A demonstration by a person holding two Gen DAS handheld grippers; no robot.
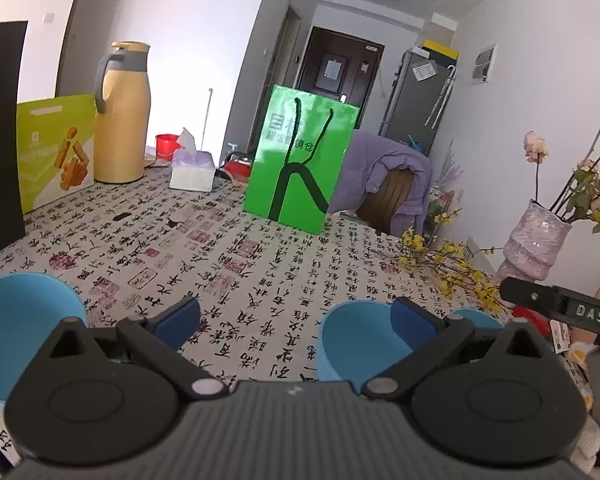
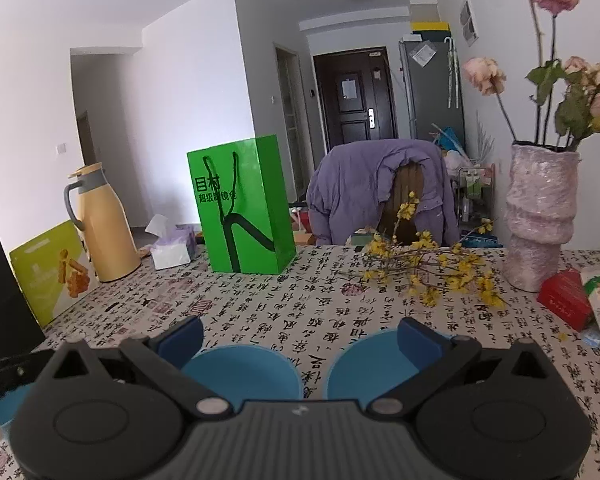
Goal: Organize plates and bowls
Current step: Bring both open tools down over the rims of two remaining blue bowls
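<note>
Bowls: three blue ones show in the left wrist view on the patterned tablecloth (image 1: pixel 260 264): left bowl (image 1: pixel 16 328), middle bowl (image 1: pixel 356 340), and a sliver of a third bowl (image 1: pixel 476 318) behind the right finger.
Right wrist view: the same pair, probably, sit side by side just below the fingers, near bowl (image 2: pixel 240 372) and far-right bowl (image 2: pixel 372 364), rims close but apart.
Key relation: right gripper (image 2: pixel 300 338) hangs above the gap between both bowls, so it is nearer; round rims, no long axis.
Left gripper (image 1: pixel 296 316): jaws wide apart, holding nothing, between two bowls.
Right gripper jaws: wide apart, empty, touching nothing.
</note>
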